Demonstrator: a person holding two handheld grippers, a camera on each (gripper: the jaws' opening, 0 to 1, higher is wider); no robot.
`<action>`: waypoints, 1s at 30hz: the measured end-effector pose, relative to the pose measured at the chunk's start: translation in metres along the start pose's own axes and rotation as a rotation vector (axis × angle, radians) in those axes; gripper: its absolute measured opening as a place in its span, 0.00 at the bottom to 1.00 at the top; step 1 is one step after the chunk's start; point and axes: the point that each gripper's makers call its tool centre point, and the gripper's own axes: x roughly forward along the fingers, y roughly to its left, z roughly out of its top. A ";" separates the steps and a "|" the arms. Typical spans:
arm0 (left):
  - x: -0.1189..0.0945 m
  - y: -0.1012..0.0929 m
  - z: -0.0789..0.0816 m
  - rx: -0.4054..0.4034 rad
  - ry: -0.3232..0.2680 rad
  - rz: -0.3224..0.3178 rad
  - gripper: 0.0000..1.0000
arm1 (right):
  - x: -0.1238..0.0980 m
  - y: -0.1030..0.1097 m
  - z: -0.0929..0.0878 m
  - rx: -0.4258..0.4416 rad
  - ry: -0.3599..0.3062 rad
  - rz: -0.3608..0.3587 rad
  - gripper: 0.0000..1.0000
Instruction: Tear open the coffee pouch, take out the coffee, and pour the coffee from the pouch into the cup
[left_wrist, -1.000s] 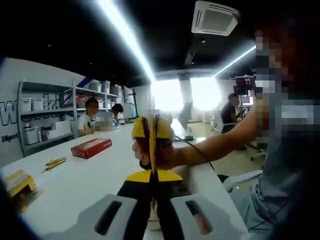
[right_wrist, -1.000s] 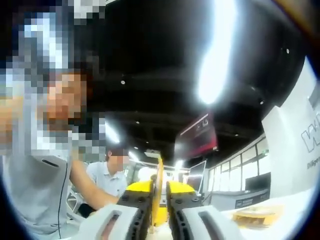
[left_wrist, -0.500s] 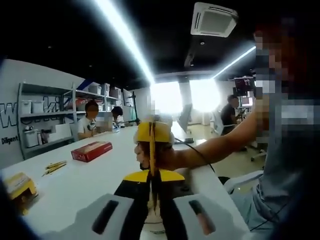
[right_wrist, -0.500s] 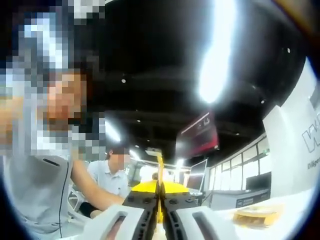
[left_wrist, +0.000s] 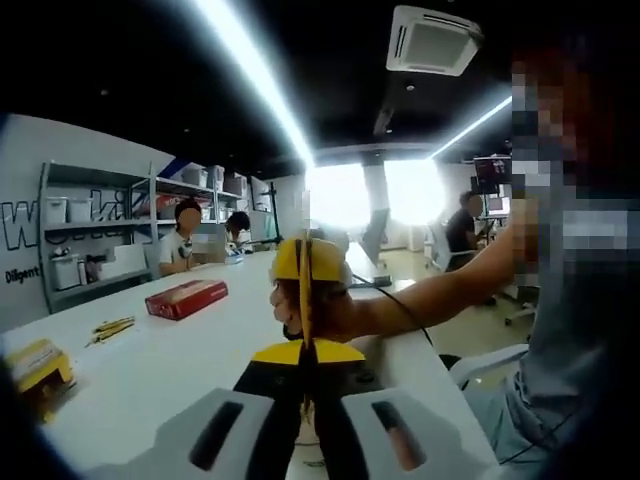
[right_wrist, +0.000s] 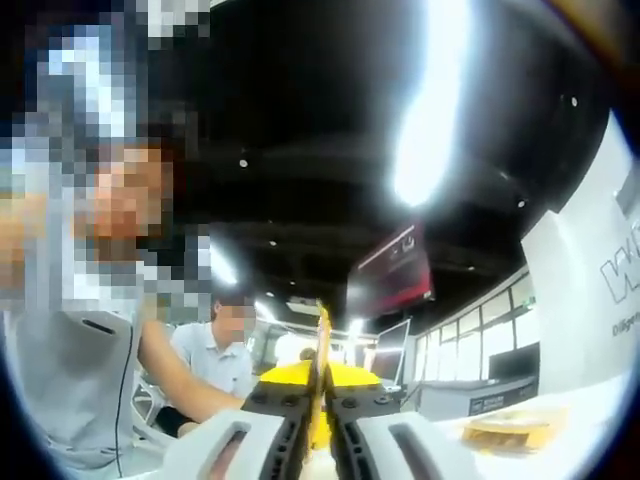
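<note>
An office with a dark ceiling, strip lights and a long white table (left_wrist: 150, 370). Above the table, the thin yellow coffee pouch (left_wrist: 305, 290) stands edge-on, a flat strip pinched from both ends: the left gripper (left_wrist: 303, 375) is clenched on it, and the right gripper (right_wrist: 320, 415) is clenched on its edge (right_wrist: 323, 340) too. On the table left of the pouch lie a glossy red box (left_wrist: 185, 297), yellow sachets (left_wrist: 108, 328) and a yellow carton (left_wrist: 38, 365). The left gripper view shows the person's hand (left_wrist: 310, 310) behind the pouch.

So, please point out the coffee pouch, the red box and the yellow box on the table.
coffee pouch (left_wrist: 304, 290): left gripper view, its thin yellow edge.
red box (left_wrist: 186, 298): left gripper view, top face.
yellow box (left_wrist: 36, 362): left gripper view, top face.
</note>
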 end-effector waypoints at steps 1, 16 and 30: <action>0.000 0.000 0.001 0.003 -0.001 0.002 0.04 | 0.001 0.001 0.000 0.008 0.001 0.005 0.18; 0.002 -0.002 0.001 0.026 -0.021 -0.001 0.17 | -0.001 0.002 0.002 -0.036 0.011 -0.001 0.03; -0.002 0.000 0.006 0.019 -0.034 0.008 0.04 | 0.003 0.000 -0.003 -0.036 0.039 -0.002 0.03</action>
